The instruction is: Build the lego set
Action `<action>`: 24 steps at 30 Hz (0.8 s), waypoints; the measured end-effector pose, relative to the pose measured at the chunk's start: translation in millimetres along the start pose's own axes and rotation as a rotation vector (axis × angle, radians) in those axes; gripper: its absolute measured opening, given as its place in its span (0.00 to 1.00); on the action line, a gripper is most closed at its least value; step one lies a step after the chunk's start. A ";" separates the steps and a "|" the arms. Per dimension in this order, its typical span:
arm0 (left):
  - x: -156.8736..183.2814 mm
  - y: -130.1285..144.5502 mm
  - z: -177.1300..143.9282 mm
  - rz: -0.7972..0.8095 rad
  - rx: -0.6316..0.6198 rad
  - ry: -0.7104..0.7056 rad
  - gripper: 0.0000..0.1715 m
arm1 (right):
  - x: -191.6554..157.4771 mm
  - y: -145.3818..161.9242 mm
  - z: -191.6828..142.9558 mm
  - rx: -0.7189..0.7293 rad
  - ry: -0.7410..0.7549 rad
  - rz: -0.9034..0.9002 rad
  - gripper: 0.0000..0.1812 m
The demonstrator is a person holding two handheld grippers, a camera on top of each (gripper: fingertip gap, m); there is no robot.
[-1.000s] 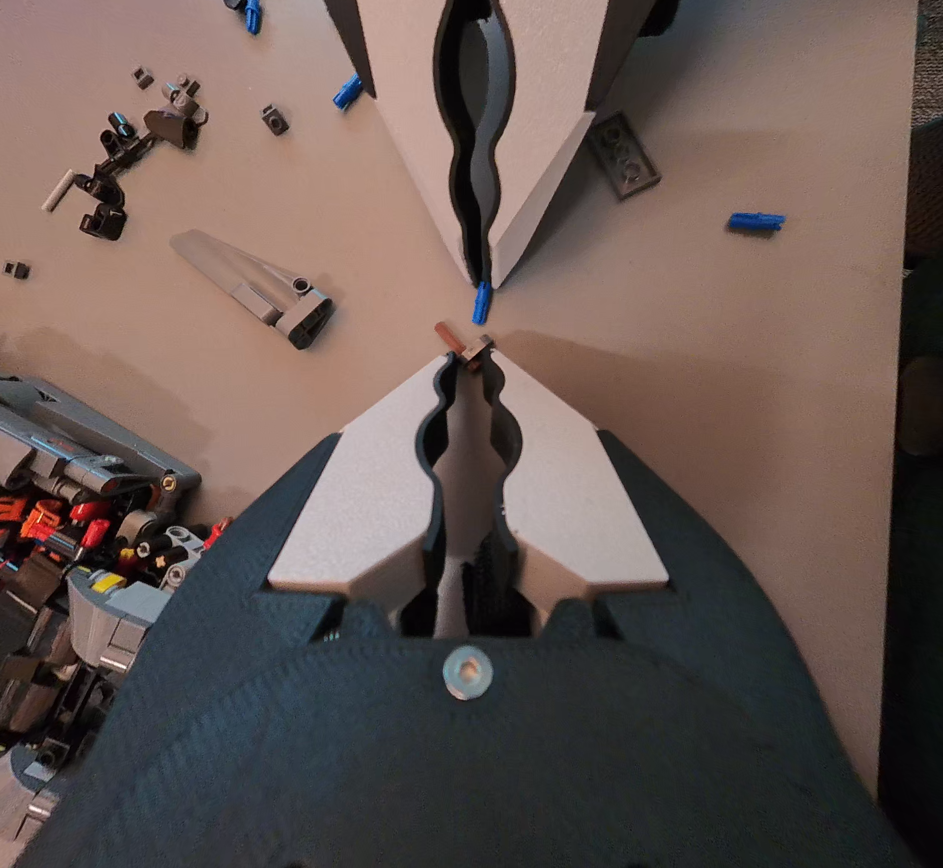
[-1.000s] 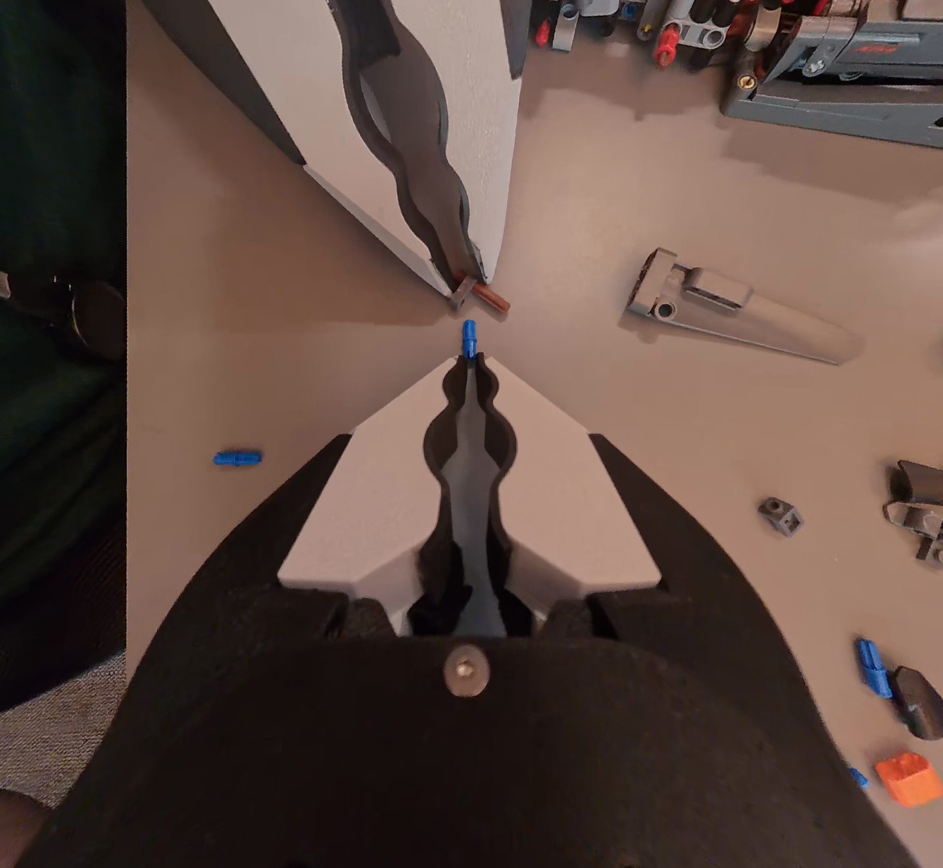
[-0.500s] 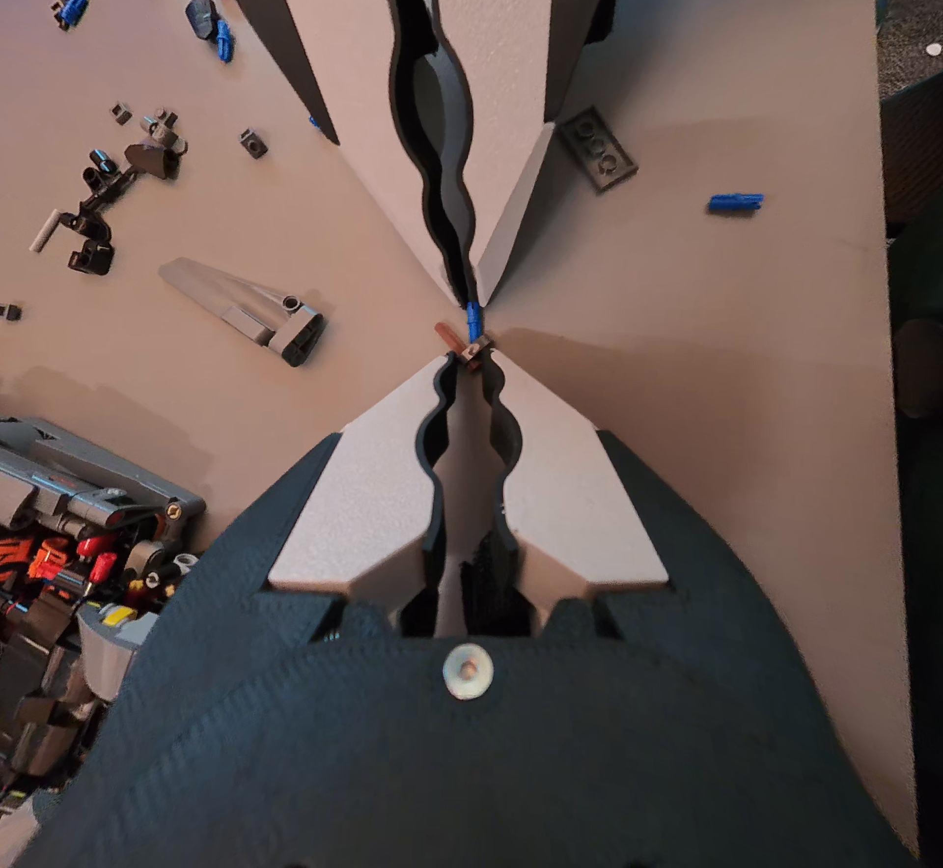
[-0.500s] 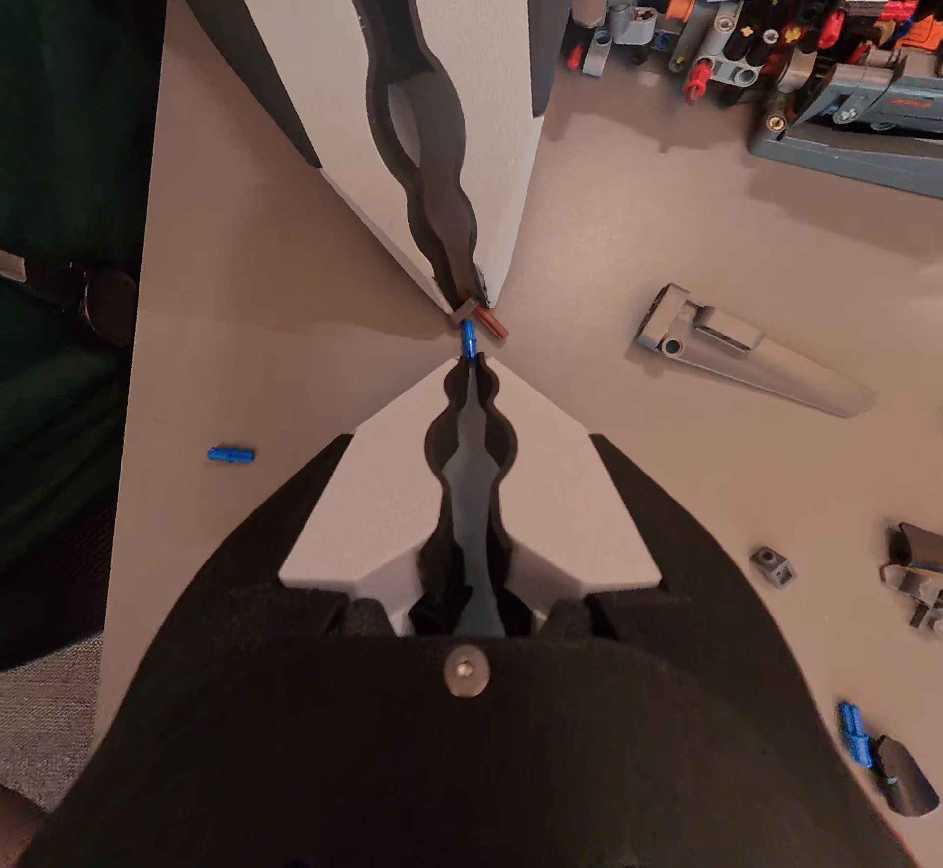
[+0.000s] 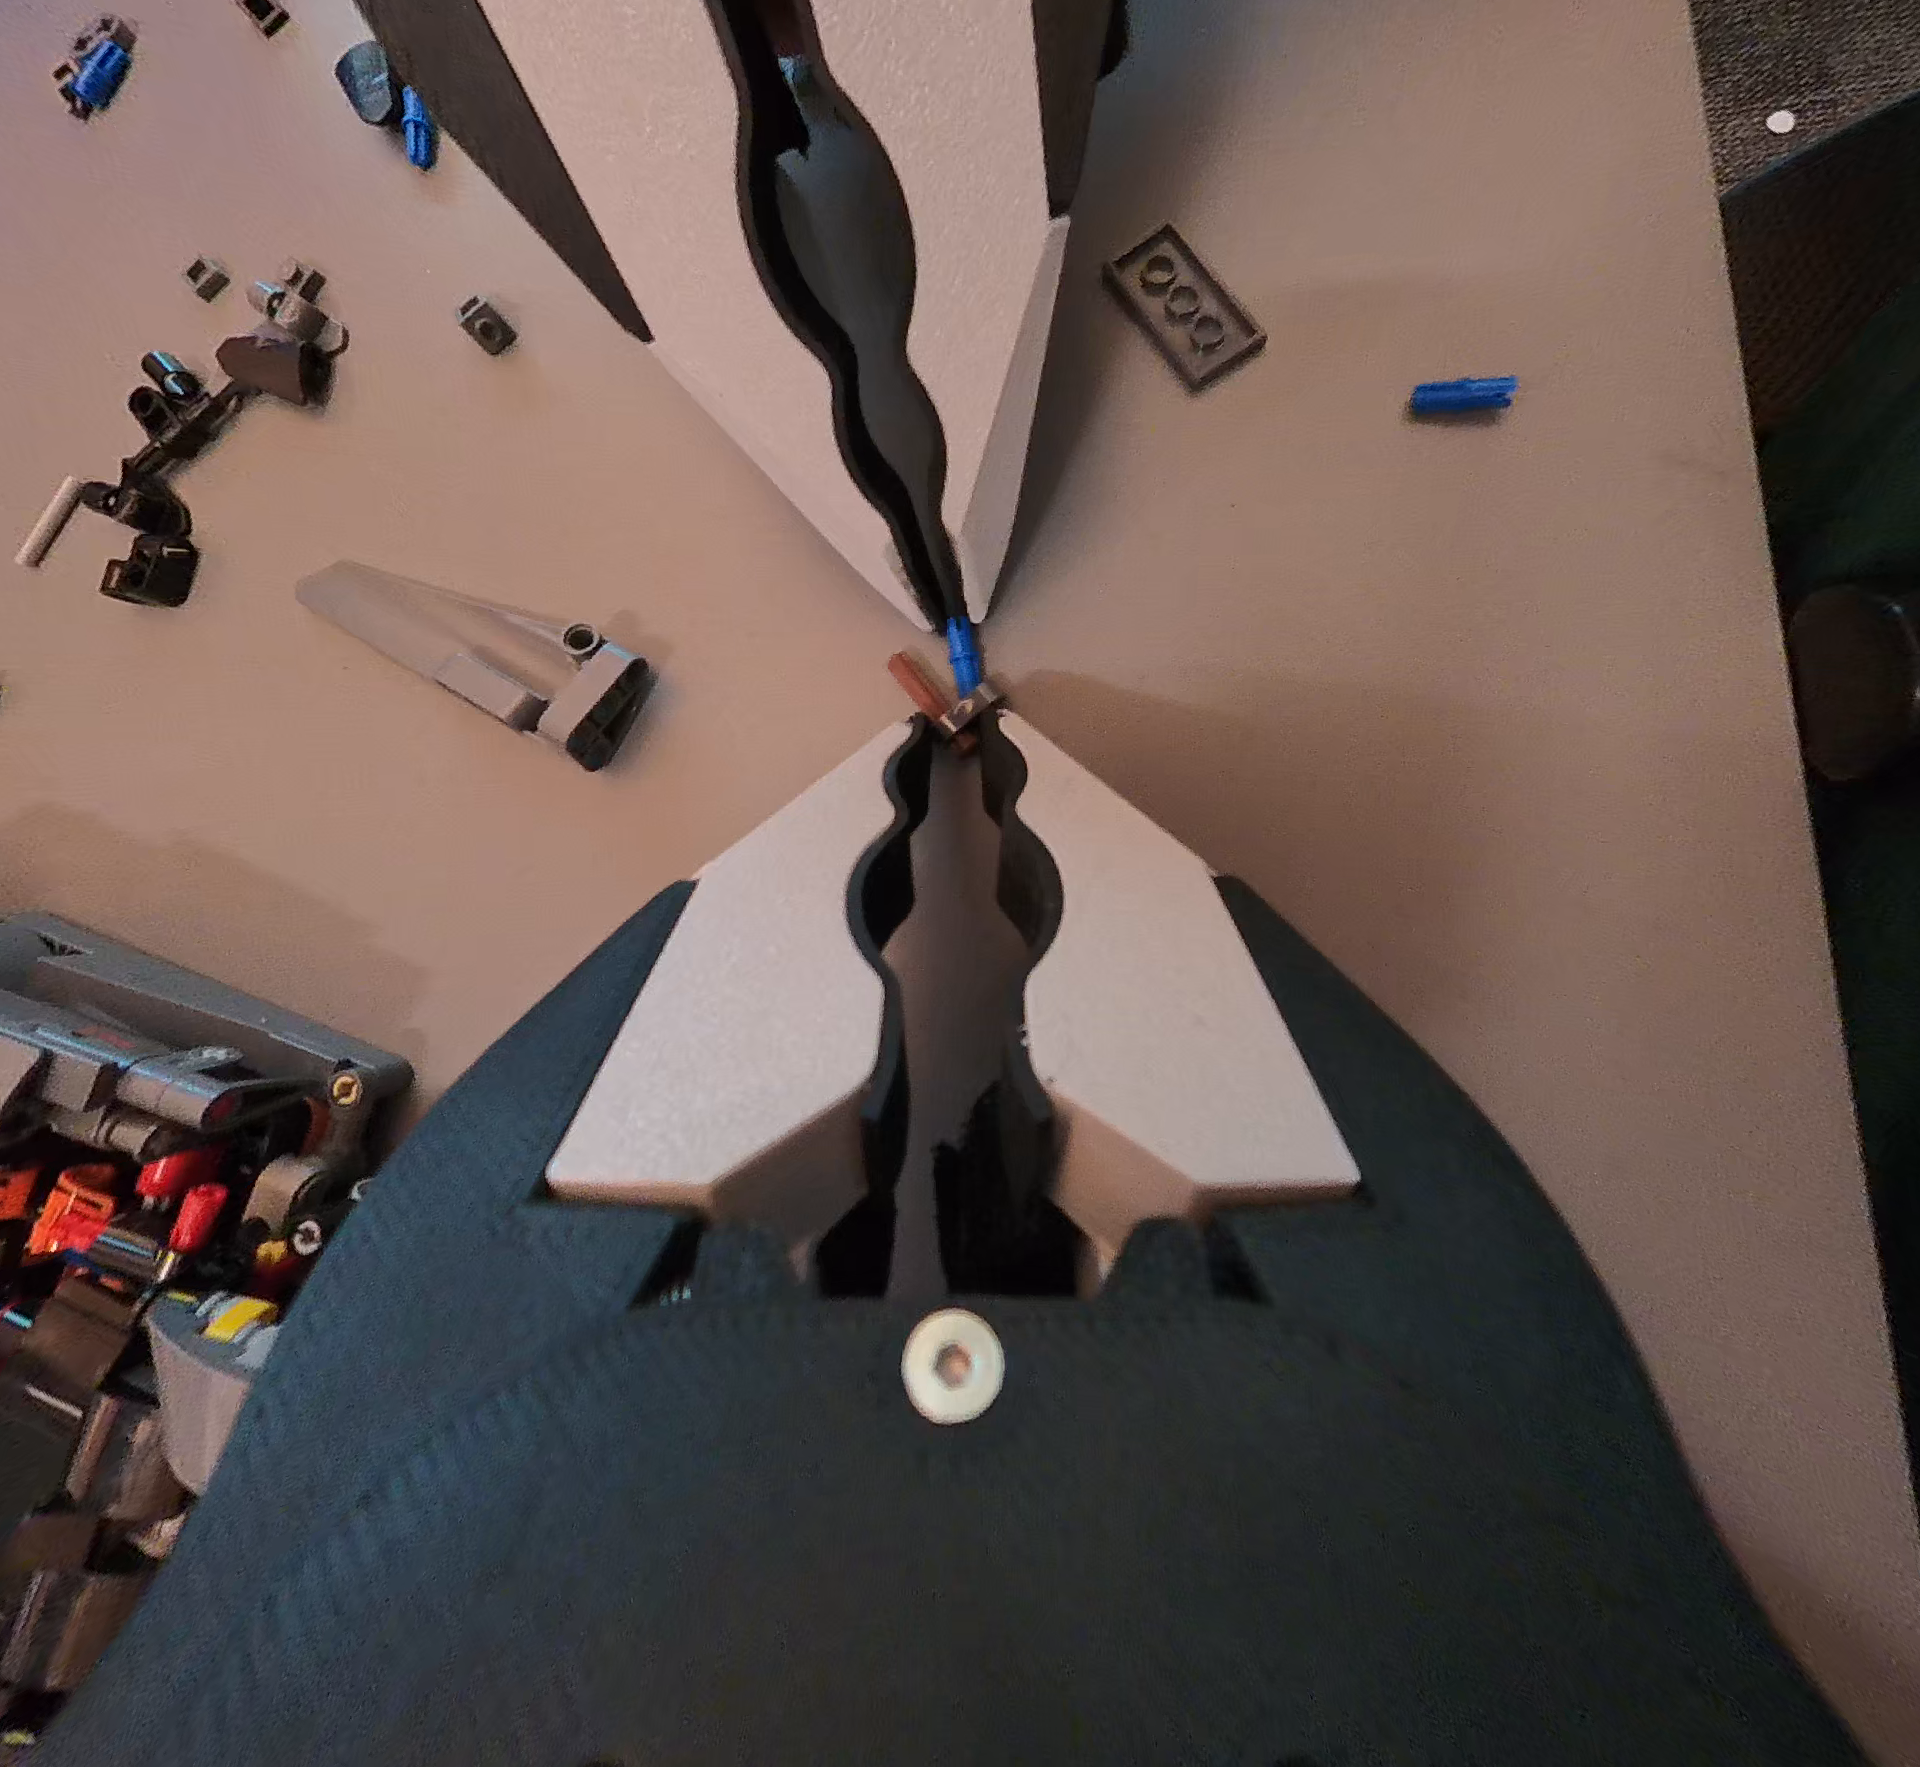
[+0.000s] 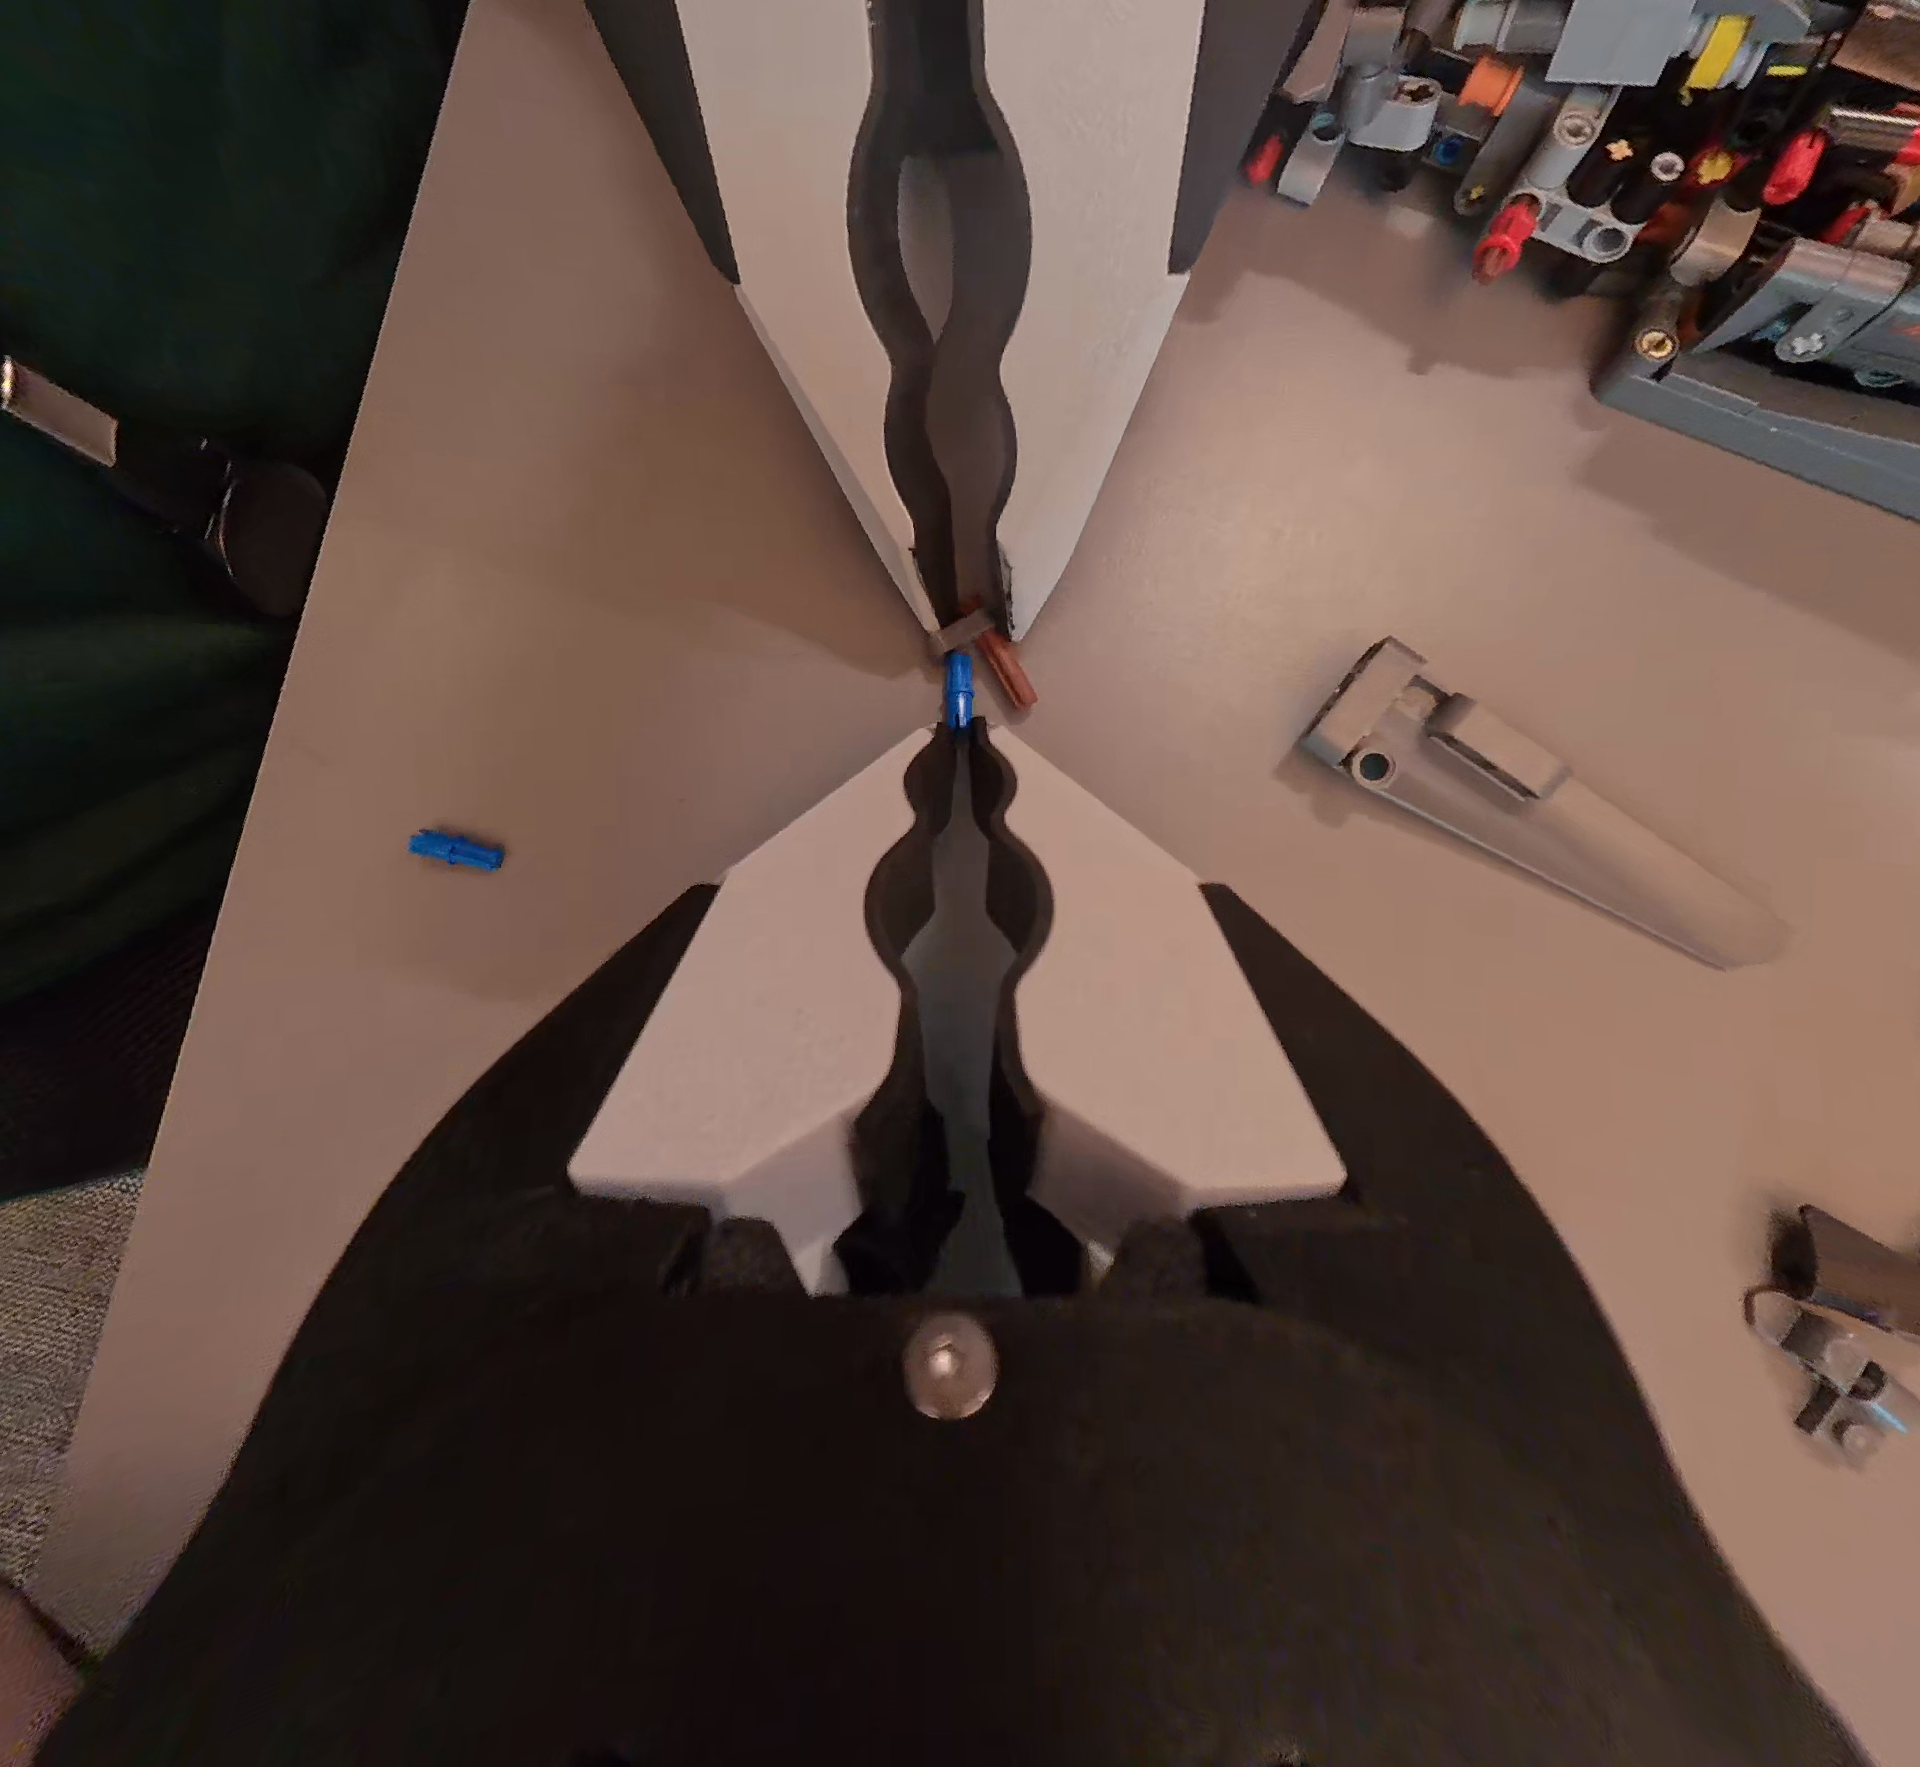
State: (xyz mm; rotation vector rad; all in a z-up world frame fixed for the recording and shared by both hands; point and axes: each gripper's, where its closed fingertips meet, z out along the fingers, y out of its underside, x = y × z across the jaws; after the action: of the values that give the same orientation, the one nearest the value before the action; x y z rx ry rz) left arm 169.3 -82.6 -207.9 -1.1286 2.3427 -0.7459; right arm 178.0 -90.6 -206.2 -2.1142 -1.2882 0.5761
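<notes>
My left gripper (image 5: 956, 725) is shut on a small grey connector (image 5: 971, 707) with a brown axle (image 5: 914, 678) through it. My right gripper (image 6: 961, 730) is shut on a blue pin (image 6: 957, 684). The two grippers point tip to tip above the table. The blue pin's free end touches the grey connector (image 6: 961, 634). In the left wrist view the right gripper (image 5: 951, 611) comes in from the top with the blue pin (image 5: 963, 652). In the right wrist view the left gripper (image 6: 966, 621) comes in from the top with the brown axle (image 6: 1010, 668).
A partly built grey model (image 5: 156, 1094) with red and black parts sits at lower left, also in the right wrist view (image 6: 1662, 107). A grey wedge panel (image 5: 478, 657), a dark plate (image 5: 1184, 309), a loose blue pin (image 5: 1460, 395) and several small pieces (image 5: 156, 460) lie around. The table edge (image 5: 1745, 470) runs along the right. Both grippers' tips are close together, under 4 cm apart. The dark plate (image 5: 1184, 309) lies around 7 cm away from my right fingertips.
The two grippers have closed the gap between them. The blue pin, held apart from the grey connector a second ago, now touches it.
</notes>
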 end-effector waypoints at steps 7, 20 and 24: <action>2.0 -0.5 0.3 0.014 0.004 0.030 0.05 | 3.8 -1.5 0.6 -0.012 -0.003 -0.044 0.00; 2.4 -0.2 0.2 0.004 0.005 0.035 0.05 | 2.2 -1.0 1.1 0.001 -0.045 -0.017 0.00; 2.1 -0.1 -0.1 0.006 0.010 0.010 0.04 | 1.2 -0.8 1.0 0.022 -0.045 -0.002 0.00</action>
State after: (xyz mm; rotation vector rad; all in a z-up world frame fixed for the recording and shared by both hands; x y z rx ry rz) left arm 168.1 -84.3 -208.1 -1.1159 2.3472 -0.7615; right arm 177.4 -88.9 -206.4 -2.0930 -1.3026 0.6376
